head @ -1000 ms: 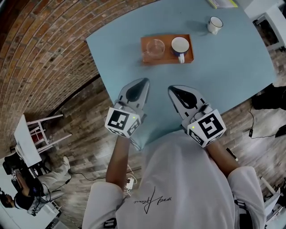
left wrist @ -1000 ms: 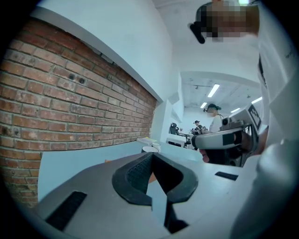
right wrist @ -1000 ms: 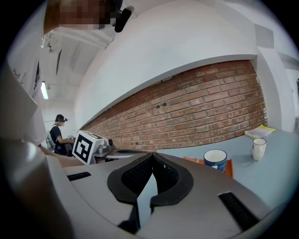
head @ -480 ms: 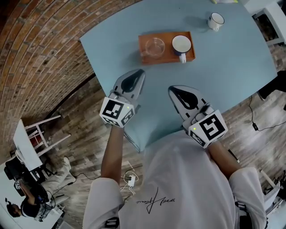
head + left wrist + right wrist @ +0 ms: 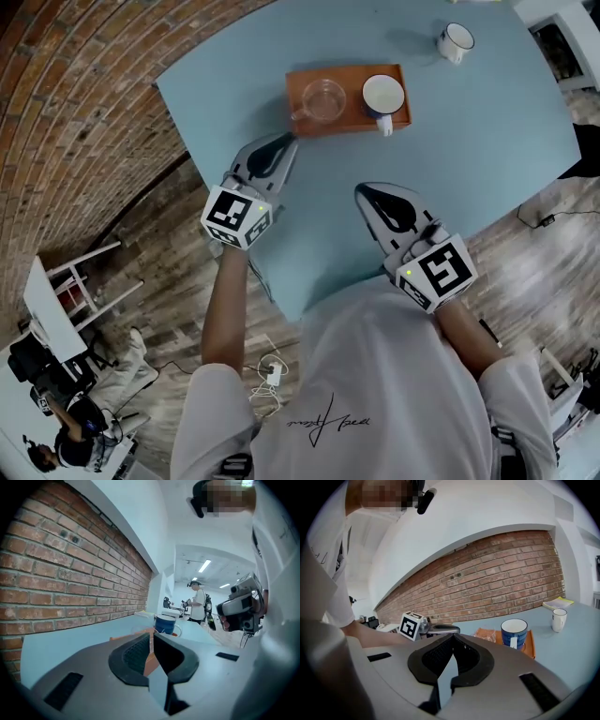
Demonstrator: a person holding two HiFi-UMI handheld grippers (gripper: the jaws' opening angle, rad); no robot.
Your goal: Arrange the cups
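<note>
An orange tray lies on the pale blue table. On it stand a clear glass cup at the left and a blue mug with a white inside at the right. A white enamel mug stands apart at the far right of the table. My left gripper is shut and empty, its tip just short of the tray's near left corner. My right gripper is shut and empty, over the table well short of the tray. The blue mug and the white mug show in the right gripper view.
A brick wall curves along the table's left side. A yellow book lies at the table's far end. White stools stand on the wooden floor at the left, where a person is. Cables trail on the floor at the right.
My left gripper has moved forward and left toward the tray's near left corner. The right gripper has barely shifted. Both stay shut.
</note>
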